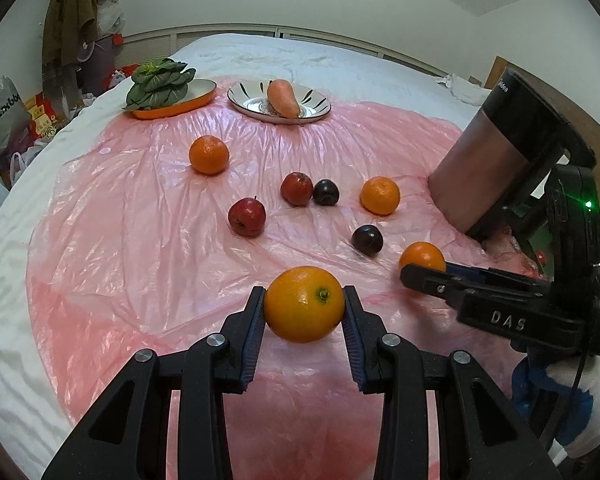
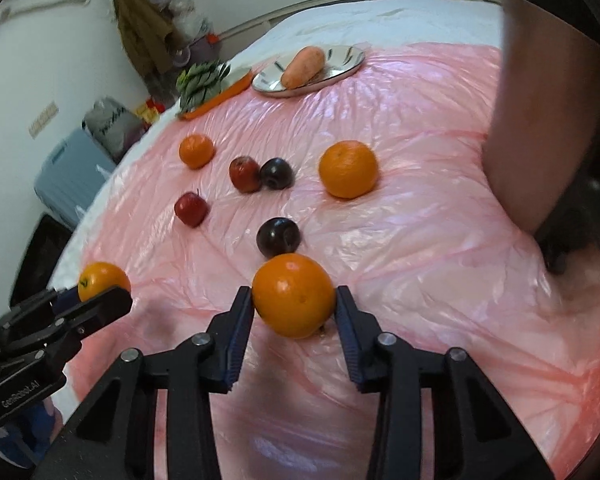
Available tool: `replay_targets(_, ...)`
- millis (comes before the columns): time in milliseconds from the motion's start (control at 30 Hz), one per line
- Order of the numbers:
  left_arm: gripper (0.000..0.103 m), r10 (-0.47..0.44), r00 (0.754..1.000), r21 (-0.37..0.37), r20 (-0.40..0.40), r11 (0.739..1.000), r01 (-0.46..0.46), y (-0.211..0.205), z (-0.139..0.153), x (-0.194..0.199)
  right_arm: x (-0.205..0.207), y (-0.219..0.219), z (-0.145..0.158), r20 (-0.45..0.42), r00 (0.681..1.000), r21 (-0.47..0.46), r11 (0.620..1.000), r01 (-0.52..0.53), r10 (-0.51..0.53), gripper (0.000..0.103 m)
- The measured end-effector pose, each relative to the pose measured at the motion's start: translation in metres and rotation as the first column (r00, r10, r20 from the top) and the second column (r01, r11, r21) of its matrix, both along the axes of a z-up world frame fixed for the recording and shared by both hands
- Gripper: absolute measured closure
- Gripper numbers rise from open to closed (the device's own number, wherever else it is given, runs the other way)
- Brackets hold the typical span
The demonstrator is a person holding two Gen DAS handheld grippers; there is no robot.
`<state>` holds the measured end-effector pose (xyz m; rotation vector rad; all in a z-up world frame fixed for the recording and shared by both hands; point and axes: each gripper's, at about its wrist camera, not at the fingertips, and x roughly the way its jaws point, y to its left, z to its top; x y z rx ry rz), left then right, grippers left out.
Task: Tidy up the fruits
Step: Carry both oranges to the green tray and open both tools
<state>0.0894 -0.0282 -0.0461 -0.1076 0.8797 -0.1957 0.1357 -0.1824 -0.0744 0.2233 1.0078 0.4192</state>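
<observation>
Your left gripper point(image 1: 304, 306) is clamped on an orange point(image 1: 305, 304), held just above the pink plastic sheet point(image 1: 140, 208). Your right gripper point(image 2: 294, 306) has a second orange point(image 2: 294, 295) squarely between its pads, both appearing to touch the peel, the fruit sitting dead ahead along the fingers. A dark plum point(image 2: 279, 237) lies just beyond that orange, so I'd judge any lift should come straight up.

Around the white plate point(image 1: 242, 98) with black stripes bearing an orange carrot point(image 1: 283, 98), pink plastic sheeting point(image 1: 140, 208) spreads. Nearer than it lie orange oranges point(image 1: 209, 155), red apples point(image 1: 247, 217) and dark purple plums point(image 1: 367, 240); beside it, green leaves point(image 1: 158, 82) fill an orange dish point(image 1: 192, 102)
</observation>
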Motion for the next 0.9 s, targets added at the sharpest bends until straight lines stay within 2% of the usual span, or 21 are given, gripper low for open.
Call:
replay_targets(100, 0.071, 0.001, 1.000, 0.007, 0.005, 1.000, -0.001, -0.001, 0.004, -0.006, -0.006, -0.015, 0.002, -0.005, 0.999, 0.070, 0.997, 0.040, -0.040, 0.054)
replay_targets(167, 0.071, 0.000, 1.000, 0.011, 0.006, 1.000, 0.000, -0.002, 0.007, -0.009, -0.012, -0.023, 0.005, 0.000, 0.999, 0.085, 0.995, 0.052, -0.052, 0.054)
replay_targets(433, 0.071, -0.064, 0.998, 0.012, 0.023, 0.998, 0.064, -0.031, 0.023, -0.024, -0.054, -0.072, 0.026, 0.042, 0.996, 0.084, 0.994, 0.072, -0.075, 0.054)
replay_targets(633, 0.071, -0.178, 0.984, -0.024, 0.022, 0.984, 0.178, -0.093, 0.031, -0.030, -0.084, -0.138, 0.043, 0.089, 0.988, 0.029, 0.991, 0.128, -0.130, 0.054)
replay_targets(767, 0.071, -0.288, 0.957, -0.050, 0.020, 0.956, 0.289, -0.154, 0.036, -0.030, -0.099, -0.195, 0.053, 0.116, 0.974, -0.022, 0.980, 0.197, -0.193, 0.054)
replay_targets(900, 0.071, -0.376, 0.926, -0.070, 0.018, 0.924, 0.376, -0.213, 0.038, -0.026, -0.108, -0.259, 0.058, 0.131, 0.950, -0.064, 0.954, 0.295, -0.285, 0.054)
